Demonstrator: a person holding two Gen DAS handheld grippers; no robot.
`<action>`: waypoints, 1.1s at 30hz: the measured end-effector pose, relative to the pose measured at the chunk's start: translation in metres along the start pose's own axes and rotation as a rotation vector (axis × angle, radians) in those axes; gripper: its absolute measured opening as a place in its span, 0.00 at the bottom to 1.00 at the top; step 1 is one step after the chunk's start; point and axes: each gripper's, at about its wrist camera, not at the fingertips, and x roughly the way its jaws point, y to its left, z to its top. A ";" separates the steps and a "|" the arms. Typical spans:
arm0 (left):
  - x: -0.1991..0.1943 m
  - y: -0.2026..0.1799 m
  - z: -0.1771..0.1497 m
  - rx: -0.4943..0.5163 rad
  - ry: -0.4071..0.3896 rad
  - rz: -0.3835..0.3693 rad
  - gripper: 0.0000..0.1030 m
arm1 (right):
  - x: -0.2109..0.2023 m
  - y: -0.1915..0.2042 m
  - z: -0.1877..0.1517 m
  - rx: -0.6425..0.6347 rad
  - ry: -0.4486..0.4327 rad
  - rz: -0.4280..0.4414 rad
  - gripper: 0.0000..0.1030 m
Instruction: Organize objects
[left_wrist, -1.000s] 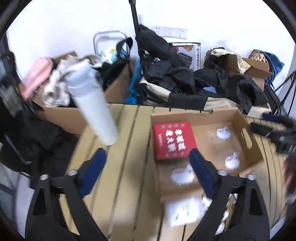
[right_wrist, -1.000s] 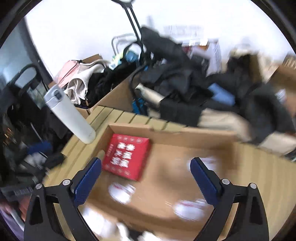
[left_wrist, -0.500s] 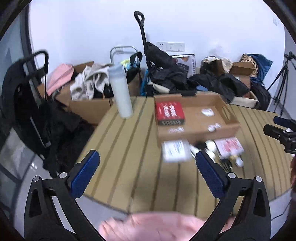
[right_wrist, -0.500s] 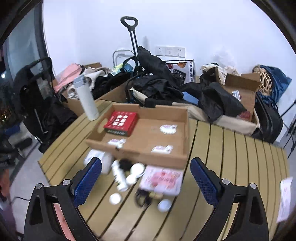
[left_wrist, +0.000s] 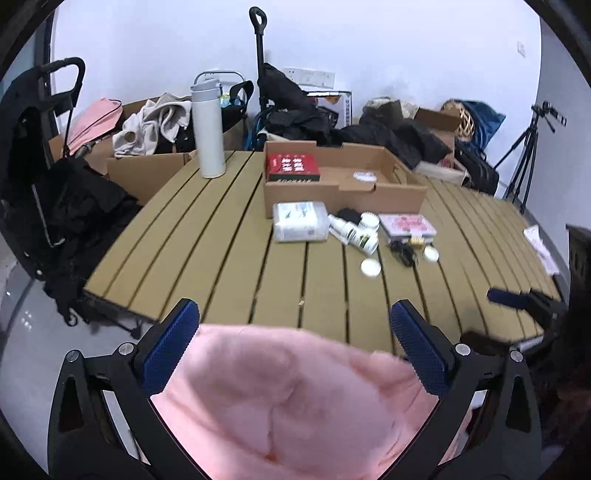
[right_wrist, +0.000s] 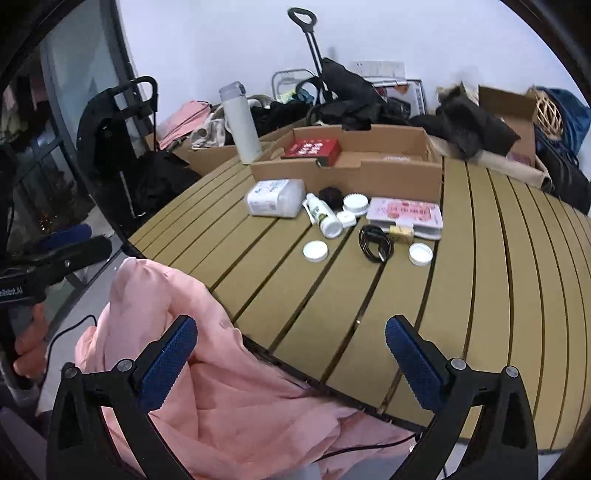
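Observation:
A shallow cardboard box (left_wrist: 380, 192) (right_wrist: 347, 177) sits on the slatted wooden table and holds a red box (left_wrist: 292, 167) (right_wrist: 313, 148). In front of it lie a white wipes pack (left_wrist: 300, 220) (right_wrist: 275, 197), a small white bottle (left_wrist: 356, 236) (right_wrist: 325, 216), a pink flat pack (left_wrist: 408, 225) (right_wrist: 406, 213), a black cable (right_wrist: 375, 243) and white lids (right_wrist: 315, 251). My left gripper (left_wrist: 295, 345) and right gripper (right_wrist: 291, 349) are open and empty, back at the table's near edge, above pink cloth (left_wrist: 291, 402) (right_wrist: 207, 369).
A tall white flask (left_wrist: 207, 127) (right_wrist: 242, 123) stands at the table's far left. Boxes of clothes, black bags and a trolley handle crowd behind the table. A tripod (left_wrist: 524, 162) stands at the right. The table (right_wrist: 498, 295) ends right under my grippers.
Both grippers have pulled far back from over the cardboard box to the table's near edge. The pink cloth has come into view beneath them. The objects on the table have not moved.

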 end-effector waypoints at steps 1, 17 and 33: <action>0.011 -0.002 0.002 -0.013 0.006 -0.015 1.00 | 0.001 0.000 0.002 -0.015 0.001 0.008 1.00; 0.203 -0.079 0.019 0.016 0.316 -0.135 0.56 | 0.055 -0.098 0.018 0.075 0.065 -0.169 0.65; 0.191 -0.081 0.006 0.079 0.292 -0.077 0.24 | 0.121 -0.121 0.045 0.035 0.106 -0.268 0.31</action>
